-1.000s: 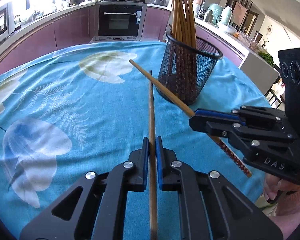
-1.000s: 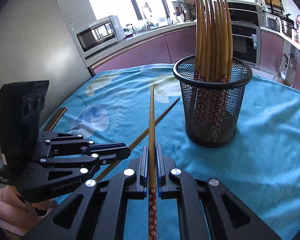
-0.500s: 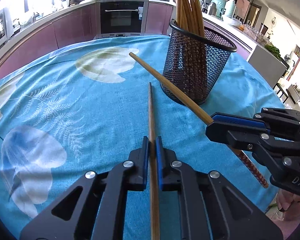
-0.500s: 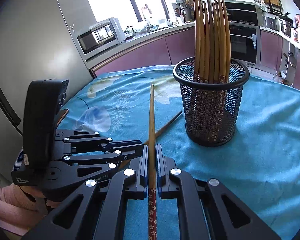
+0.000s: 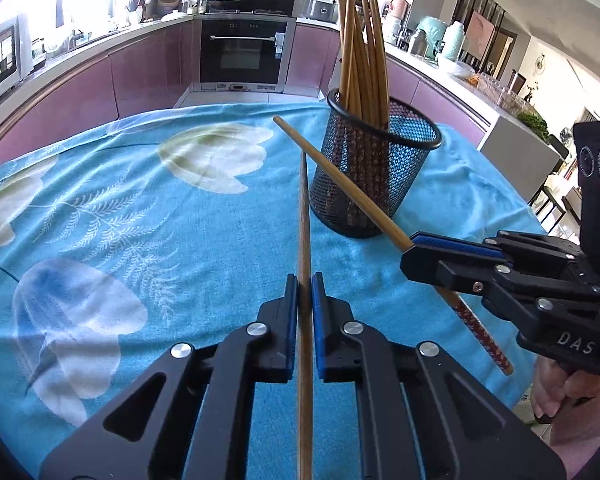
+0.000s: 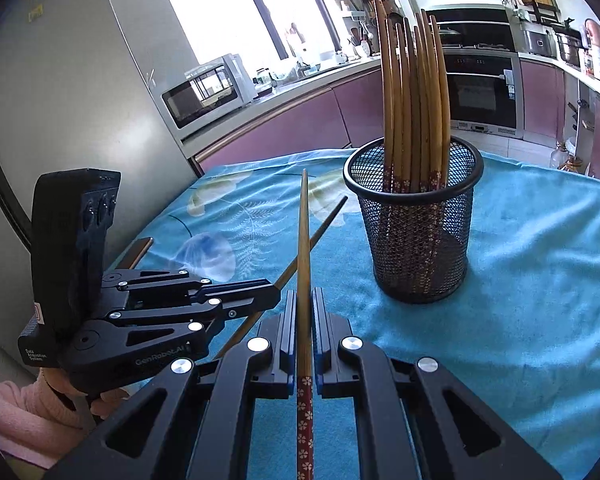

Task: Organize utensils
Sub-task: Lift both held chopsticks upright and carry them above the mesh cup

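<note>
Chopsticks are what I am sorting: my left tool [image 5: 305,292] is clamping a plain brown wooden chopstick [image 5: 305,216] between its blue-padded fingers [image 5: 291,300], and the stick is running straight forward above the turquoise flower-printed cloth [image 5: 140,216] covering the surface. I am reading its jaws as closed tight on the wood, with no gap showing on either side.

My right tool [image 6: 305,308] is likewise gripping a bamboo-coloured chopstick with a red flower-patterned handle [image 6: 304,240], the tapered tip pointing up and forward, the patterned end trailing back between the tool's arms. From the left wrist view, that same stick is crossing in front of the black wire-mesh cylindrical holder [image 5: 374,176] at a slant, its tip lying just left of the holder's rim, and the two held sticks are crossing each other there.

The holder is standing upright on the cloth, forward and to the right of both tools, and a bundle of matching chopsticks [image 6: 414,92] is sitting in it, handles down, tips fanning upward. Neither held stick is touching the holder as far as I can tell.

Behind the surface, a built-in black oven [image 5: 244,52] is sitting among pink kitchen cabinets [image 6: 292,128], and a silver microwave [image 6: 206,94] is resting on the counter.
</note>
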Available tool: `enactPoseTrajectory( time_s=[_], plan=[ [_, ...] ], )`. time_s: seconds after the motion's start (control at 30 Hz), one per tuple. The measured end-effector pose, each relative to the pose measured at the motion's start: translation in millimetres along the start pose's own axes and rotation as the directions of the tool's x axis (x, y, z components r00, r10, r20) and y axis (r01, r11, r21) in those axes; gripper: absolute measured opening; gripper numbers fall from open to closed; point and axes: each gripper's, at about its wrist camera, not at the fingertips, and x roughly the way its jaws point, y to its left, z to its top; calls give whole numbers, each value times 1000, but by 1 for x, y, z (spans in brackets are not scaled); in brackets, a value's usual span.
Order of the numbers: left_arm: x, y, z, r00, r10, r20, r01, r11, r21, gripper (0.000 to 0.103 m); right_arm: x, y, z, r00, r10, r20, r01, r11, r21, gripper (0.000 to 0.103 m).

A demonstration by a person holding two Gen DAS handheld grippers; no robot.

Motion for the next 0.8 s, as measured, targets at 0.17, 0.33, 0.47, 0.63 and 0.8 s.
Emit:
enactPoseTrajectory(
  time_s=[0.17, 0.33, 0.47, 0.63, 0.8],
  plan=[
    [-11, 1, 3, 1000, -16, 22, 17, 1000, -6, 8, 2, 3, -3, 1000, 16, -9, -16, 1000, -8, 6],
    [-17, 1, 4, 999, -29, 33, 30, 999, -13, 8, 7, 7, -8, 999, 24, -33, -25, 1000, -18, 6],
    [-20, -2, 4, 999, -39, 38, 39, 999, -3, 8, 11, 9, -11, 998, 21, -51, -22, 999, -25, 6],
    [-20, -4, 4, 998, -46, 36, 46, 999, 2, 8, 9, 8, -9, 999, 17, -43, -18, 1000, -25, 6],
    [-25, -5, 6, 998, -49, 51, 49, 999, 4, 8, -1, 9, -6, 1000, 13, -10, -13, 999, -34, 6]
  ],
)
